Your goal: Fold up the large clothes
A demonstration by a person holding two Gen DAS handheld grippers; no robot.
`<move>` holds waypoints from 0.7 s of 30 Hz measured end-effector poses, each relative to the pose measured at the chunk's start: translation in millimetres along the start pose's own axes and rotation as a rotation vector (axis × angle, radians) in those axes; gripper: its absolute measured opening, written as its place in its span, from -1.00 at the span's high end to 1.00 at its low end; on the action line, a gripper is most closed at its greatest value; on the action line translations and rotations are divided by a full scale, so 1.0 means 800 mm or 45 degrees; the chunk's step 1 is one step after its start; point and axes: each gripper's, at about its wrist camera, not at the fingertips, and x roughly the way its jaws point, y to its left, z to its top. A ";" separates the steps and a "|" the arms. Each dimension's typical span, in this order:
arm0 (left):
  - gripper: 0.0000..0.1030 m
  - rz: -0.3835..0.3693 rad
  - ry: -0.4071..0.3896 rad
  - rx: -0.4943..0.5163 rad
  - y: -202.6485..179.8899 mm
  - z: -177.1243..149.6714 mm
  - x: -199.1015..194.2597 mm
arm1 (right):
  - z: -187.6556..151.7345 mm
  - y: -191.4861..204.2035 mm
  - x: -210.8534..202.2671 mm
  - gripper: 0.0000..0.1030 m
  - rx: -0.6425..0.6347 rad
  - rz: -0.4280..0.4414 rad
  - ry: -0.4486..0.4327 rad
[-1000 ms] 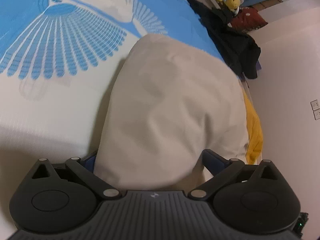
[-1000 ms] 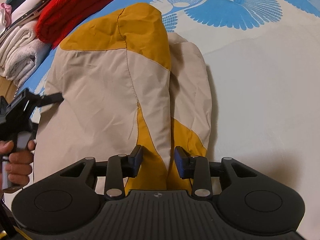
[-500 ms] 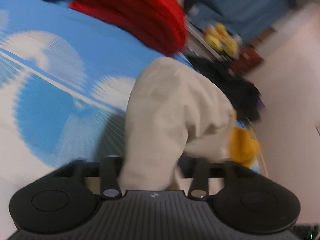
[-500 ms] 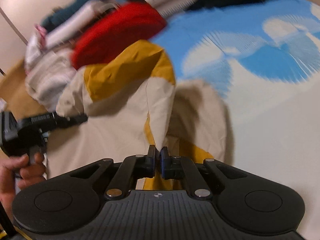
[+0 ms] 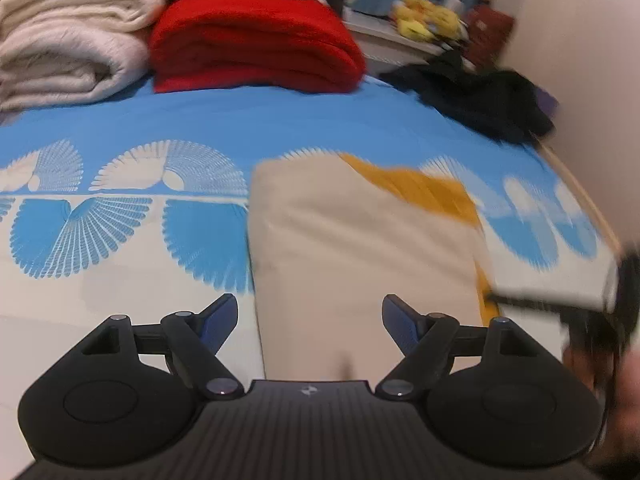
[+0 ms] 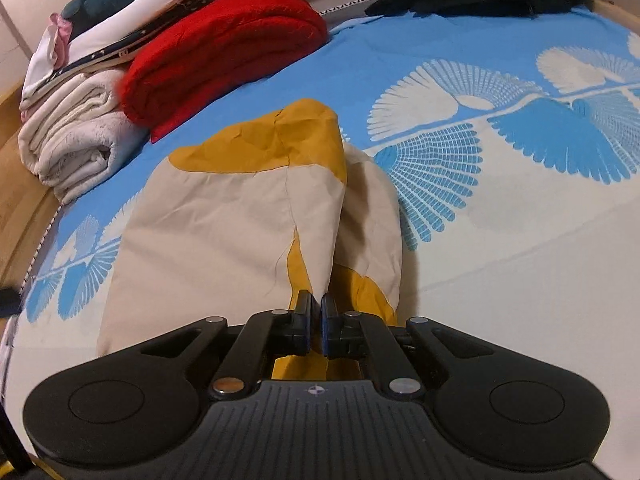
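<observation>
Far ahead of the claw, a folded red blanket [image 5: 256, 40] lies beside rolled white towels [image 5: 68, 48]; ahead to the right, a black garment heap [image 5: 476, 96] and yellow plush toys [image 5: 428, 20]

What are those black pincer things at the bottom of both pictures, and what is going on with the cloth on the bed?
Each is a hand-held gripper that a person carries, with a camera looking along its fingers; there is no robot. The right hand-held gripper is shut on an edge of the beige and mustard garment lying on the blue and white bedsheet. The left hand-held gripper hovers over the same garment with its jaws opening, gripping nothing. Behind lie a folded red blanket and cream blanket.
</observation>
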 end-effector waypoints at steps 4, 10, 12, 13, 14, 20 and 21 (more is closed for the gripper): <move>-0.63 -0.014 0.014 -0.011 -0.006 -0.053 0.005 | 0.001 0.001 -0.008 0.89 -0.010 -0.016 -0.012; -0.59 -0.041 0.187 -0.099 0.004 -0.086 0.051 | 0.001 -0.003 -0.023 0.74 -0.021 -0.004 -0.001; -0.59 -0.042 0.175 -0.072 0.001 -0.084 0.050 | -0.002 -0.002 -0.030 0.47 -0.044 0.015 0.021; -0.59 -0.038 0.175 -0.078 0.002 -0.083 0.050 | -0.004 -0.001 -0.033 0.39 -0.049 0.030 0.043; -0.59 -0.040 0.189 -0.104 0.006 -0.085 0.051 | -0.008 0.000 -0.037 0.28 -0.054 0.052 0.075; -0.59 -0.087 0.257 -0.176 0.012 -0.084 0.058 | -0.046 -0.003 -0.033 0.32 -0.150 0.030 0.295; -0.59 -0.078 0.259 -0.172 0.011 -0.085 0.058 | -0.049 -0.003 -0.033 0.52 -0.162 0.039 0.302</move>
